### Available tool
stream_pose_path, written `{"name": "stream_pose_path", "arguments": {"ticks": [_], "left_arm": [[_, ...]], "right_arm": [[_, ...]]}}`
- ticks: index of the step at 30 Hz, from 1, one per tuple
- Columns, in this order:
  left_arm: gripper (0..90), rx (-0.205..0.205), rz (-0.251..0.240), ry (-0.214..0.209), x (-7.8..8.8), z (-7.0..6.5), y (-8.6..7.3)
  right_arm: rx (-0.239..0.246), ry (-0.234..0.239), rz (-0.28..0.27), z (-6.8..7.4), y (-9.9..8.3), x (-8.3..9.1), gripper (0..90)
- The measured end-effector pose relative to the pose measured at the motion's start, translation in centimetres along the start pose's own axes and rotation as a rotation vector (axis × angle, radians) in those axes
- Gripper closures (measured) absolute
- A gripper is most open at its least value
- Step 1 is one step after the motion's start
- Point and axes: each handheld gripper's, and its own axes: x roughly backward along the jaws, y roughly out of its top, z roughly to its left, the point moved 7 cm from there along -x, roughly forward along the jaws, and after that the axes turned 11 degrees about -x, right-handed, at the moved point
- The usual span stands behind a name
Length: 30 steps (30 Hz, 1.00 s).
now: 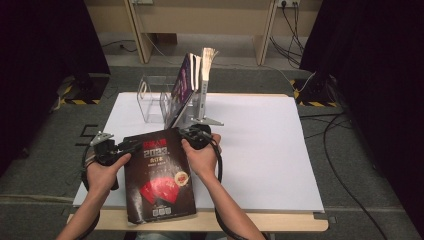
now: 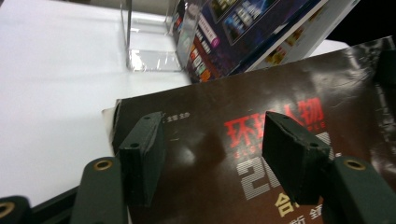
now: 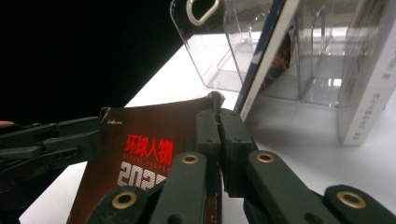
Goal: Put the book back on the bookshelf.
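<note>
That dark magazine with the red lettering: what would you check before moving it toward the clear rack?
1. Right gripper clamped on the dark magazine: ok, fingers shut on its far right corner.
2. Left gripper gripping: not ok, fingers stand open over the cover.
3. Magazine's near end supported: cannot tell; it overhangs the table edge.
4. Free slot in the clear rack: ok, left compartments look empty.
5. Leaning blue magazine out of the path: not ok, it stands right behind.
</note>
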Motion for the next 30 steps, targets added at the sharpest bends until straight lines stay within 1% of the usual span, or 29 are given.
{"name": "stream_pose_path", "arguments": {"ticks": [3,6,12,14,15,18,20,21,23,27,30], "left_arm": [[38.8,-0.006,-0.013,-0.007,0.2,-0.3,0.5],[38.7,-0.007,-0.019,-0.007,0.3,-0.4,0.8],[38.9,-0.011,-0.016,-0.006,0.3,-0.3,0.7],[39.1,-0.013,-0.015,-0.005,0.3,-0.4,0.6],[39.1,-0.014,-0.015,-0.009,0.4,-0.5,0.6],[39.2,-0.022,-0.017,-0.032,0.5,-1.2,0.5],[39.2,-0.031,-0.023,-0.047,0.6,-1.9,0.6],[39.1,-0.04,-0.024,-0.06,0.7,-2.4,0.8],[39.0,-0.043,-0.031,-0.088,0.8,-3.3,1.1],[39.1,-0.051,-0.051,-0.113,1.0,-4.4,2.0],[38.7,-0.061,-0.059,-0.126,1.0,-5.3,2.5]], "right_arm": [[0.009,-0.002,-0.015,0.2,0.3,0.1,87.9],[0.008,0.0,-0.022,0.4,0.5,0.1,87.9],[0.006,0.002,-0.034,0.4,0.8,0.2,88.0],[-0.012,0.016,-0.038,0.5,1.1,0.3,88.1],[-0.009,0.017,-0.044,0.6,1.3,0.4,88.1],[-0.004,0.012,-0.051,1.0,2.1,0.5,88.1],[-0.006,0.009,-0.072,1.2,2.7,0.6,88.1],[-0.002,0.008,-0.088,1.2,3.0,0.7,88.1],[-0.004,0.002,-0.108,1.4,3.8,0.8,88.1],[0.016,0.001,-0.132,2.4,5.0,0.8,88.1],[0.018,-0.003,-0.163,3.1,5.7,0.8,88.1]]}}
